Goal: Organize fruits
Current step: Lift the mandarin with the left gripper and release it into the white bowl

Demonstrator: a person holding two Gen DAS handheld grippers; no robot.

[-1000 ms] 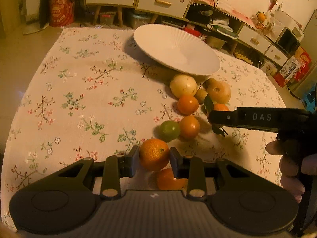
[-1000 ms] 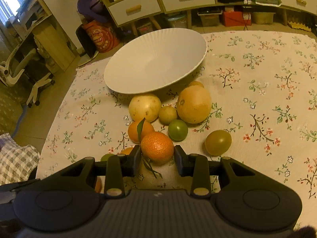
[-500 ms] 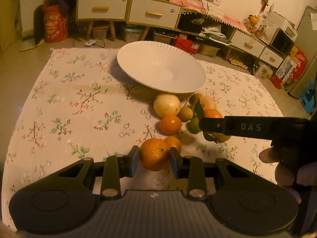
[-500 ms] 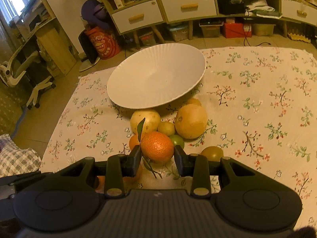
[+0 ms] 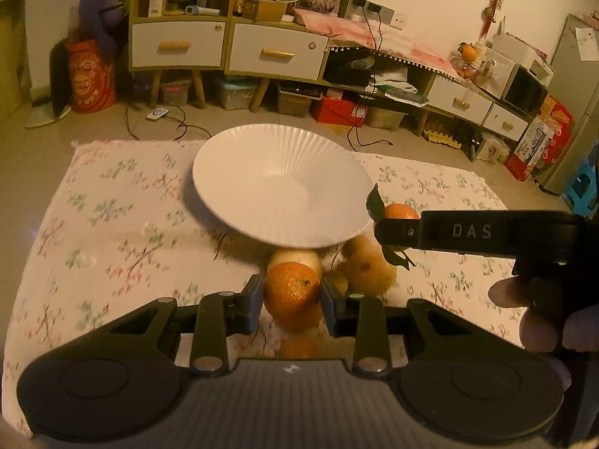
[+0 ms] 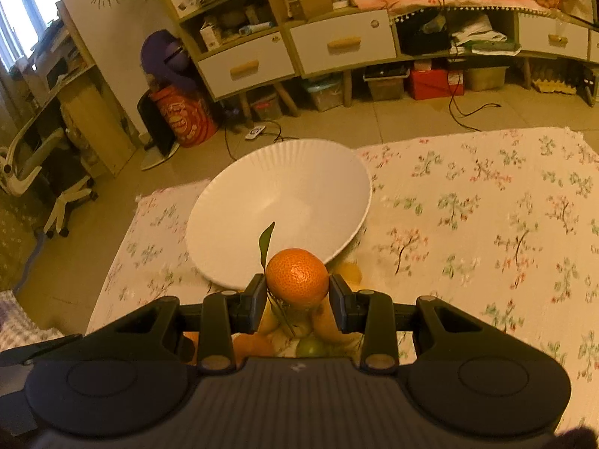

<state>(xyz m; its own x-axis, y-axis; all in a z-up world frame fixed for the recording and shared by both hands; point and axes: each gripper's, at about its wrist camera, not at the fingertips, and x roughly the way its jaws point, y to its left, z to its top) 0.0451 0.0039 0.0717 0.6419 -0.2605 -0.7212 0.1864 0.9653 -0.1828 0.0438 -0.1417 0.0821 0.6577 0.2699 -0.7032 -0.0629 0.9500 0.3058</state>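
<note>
My left gripper (image 5: pixel 287 301) is shut on an orange mandarin (image 5: pixel 292 288) and holds it in the air just short of the white ribbed plate (image 5: pixel 262 187). My right gripper (image 6: pixel 297 299) is shut on a leafy mandarin (image 6: pixel 297 277) and holds it above the near rim of the same plate (image 6: pixel 284 202). The right gripper also shows in the left wrist view (image 5: pixel 385 230), at the plate's right rim, with its mandarin (image 5: pixel 400 211) and leaf. Other fruits (image 5: pixel 368 269) lie on the cloth below, partly hidden.
The floral tablecloth (image 5: pixel 112 232) covers the table. More fruit (image 6: pixel 310 346) lies under my right gripper, mostly hidden. Behind the table are drawer cabinets (image 5: pixel 277 52), cables on the floor and a desk chair (image 6: pixel 37 172).
Both grippers have risen and moved forward toward the plate, each carrying its mandarin. The fruit pile has dropped beneath and behind the fingers.
</note>
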